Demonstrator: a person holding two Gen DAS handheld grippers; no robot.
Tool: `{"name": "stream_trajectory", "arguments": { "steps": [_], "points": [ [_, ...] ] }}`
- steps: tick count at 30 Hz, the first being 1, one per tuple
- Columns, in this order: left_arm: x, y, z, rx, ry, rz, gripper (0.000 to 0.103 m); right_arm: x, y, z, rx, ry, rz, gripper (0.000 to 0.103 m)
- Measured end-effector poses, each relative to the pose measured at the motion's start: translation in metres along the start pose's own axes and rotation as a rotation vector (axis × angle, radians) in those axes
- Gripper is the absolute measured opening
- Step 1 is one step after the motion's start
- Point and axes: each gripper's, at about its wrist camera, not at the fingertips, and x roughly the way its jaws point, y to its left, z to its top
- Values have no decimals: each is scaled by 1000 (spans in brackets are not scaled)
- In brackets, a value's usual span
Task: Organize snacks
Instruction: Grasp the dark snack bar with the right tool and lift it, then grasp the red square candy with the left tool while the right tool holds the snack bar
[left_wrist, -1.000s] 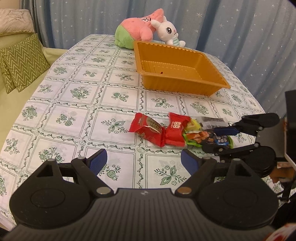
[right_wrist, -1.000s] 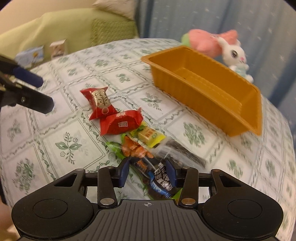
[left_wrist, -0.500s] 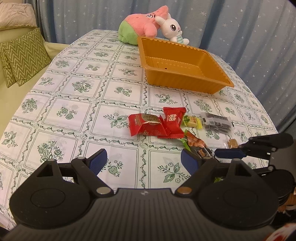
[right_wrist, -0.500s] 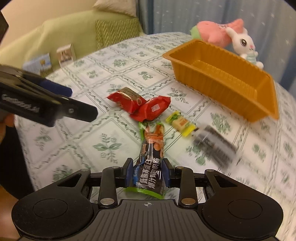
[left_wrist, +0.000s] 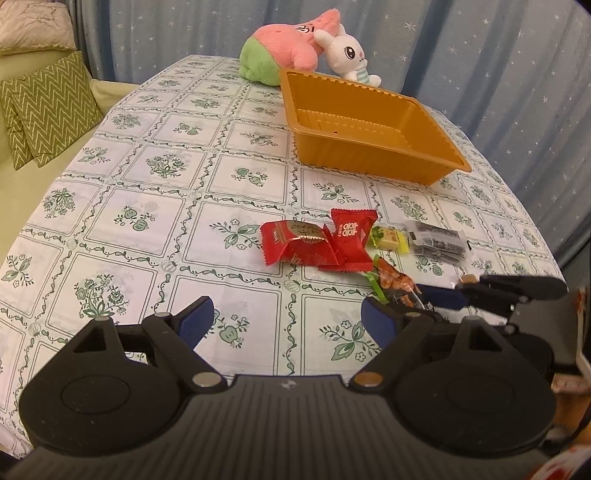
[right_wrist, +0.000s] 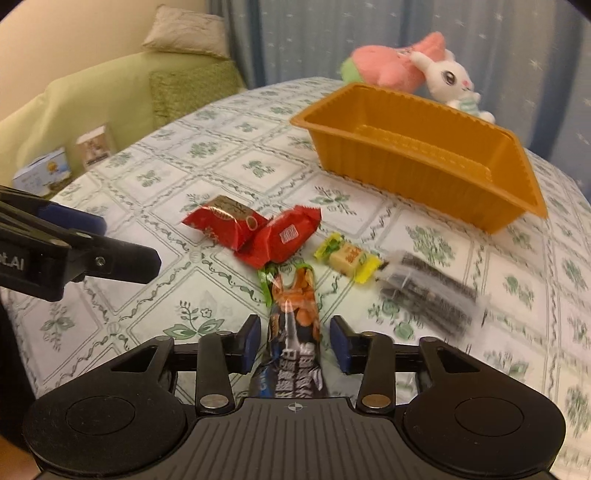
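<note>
Snack packets clustered on floral tablecloth (left_wrist: 155, 221), two red wrappers (right_wrist: 255, 232), yellow candy (right_wrist: 347, 258), dark sachet (right_wrist: 428, 295), long dark-and-orange packet (right_wrist: 295, 332) lying untouched between parted right gripper (right_wrist: 294, 343) pads, left gripper (left_wrist: 284, 321) wide open, empty, orange tray (left_wrist: 369, 125) beyond, well apart.

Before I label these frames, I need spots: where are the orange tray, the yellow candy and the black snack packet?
orange tray (left_wrist: 448, 147): left wrist view, right wall.
yellow candy (right_wrist: 347, 257): right wrist view, wrapper middle.
black snack packet (left_wrist: 437, 242): left wrist view, packet middle.
</note>
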Motion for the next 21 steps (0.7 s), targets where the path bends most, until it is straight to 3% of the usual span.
{"name": "stream_trajectory", "arguments": {
  "steps": [5, 14, 21],
  "points": [
    [2, -6, -1, 21, 0, -14, 85, -21, 3, -21, 83, -22, -49, 30],
    [13, -27, -2, 86, -16, -41, 83, -59, -33, -44, 259, -75, -180, 30],
    [31, -49, 17, 211, -71, -85, 61, -69, -52, -46, 323, -108, -236, 30]
  ]
}}
